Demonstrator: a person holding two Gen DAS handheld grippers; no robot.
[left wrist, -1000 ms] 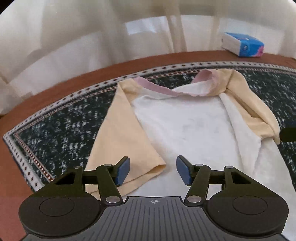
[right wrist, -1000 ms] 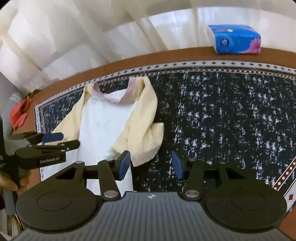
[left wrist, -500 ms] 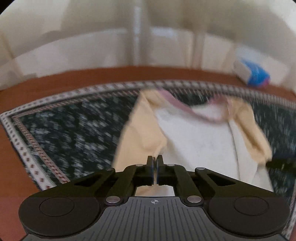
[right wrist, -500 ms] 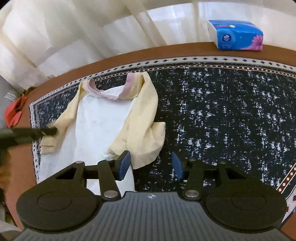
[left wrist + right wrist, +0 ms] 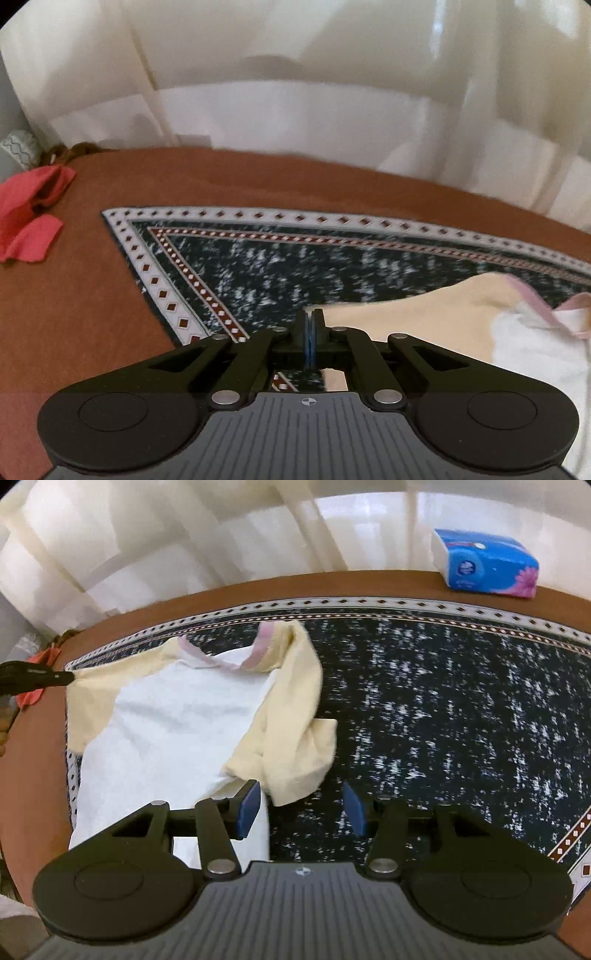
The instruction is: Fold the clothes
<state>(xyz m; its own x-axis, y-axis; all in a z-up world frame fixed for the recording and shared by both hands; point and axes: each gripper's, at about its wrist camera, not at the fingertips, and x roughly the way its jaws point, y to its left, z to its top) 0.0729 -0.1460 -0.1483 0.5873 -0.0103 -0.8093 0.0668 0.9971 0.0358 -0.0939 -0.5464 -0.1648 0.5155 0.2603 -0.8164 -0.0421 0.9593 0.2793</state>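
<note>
Left and right wrist views, sleeve-spreading stage of the fold. A second ago we held the left gripper (image 5: 309,338) with its jaws spread over the yellow left sleeve (image 5: 417,317); they are now pressed together on the sleeve's cuff, and the sleeve has been drawn outward across the patterned mat (image 5: 266,266) toward the left of the right wrist frame, where the gripper's tip (image 5: 55,678) meets the cloth. We judge that this flattens the shirt (image 5: 177,731) before any fold is made. The shirt lies left of centre in the right wrist frame, collar toward the top. The right gripper (image 5: 301,808) has barely shifted; its jaws stand spread, poised just beside the bunched right sleeve (image 5: 295,746) without touching it. That sleeve lies crumpled and doubled over, so it probably needs straightening next. In the left wrist view motion blur softens the mat, and the gripper body hides the exact bite on the cuff. The shirt's hem is cut off behind the right gripper's body. A tissue pack (image 5: 487,563) sits upper right; a red cloth (image 5: 29,214) lies at far left.
</note>
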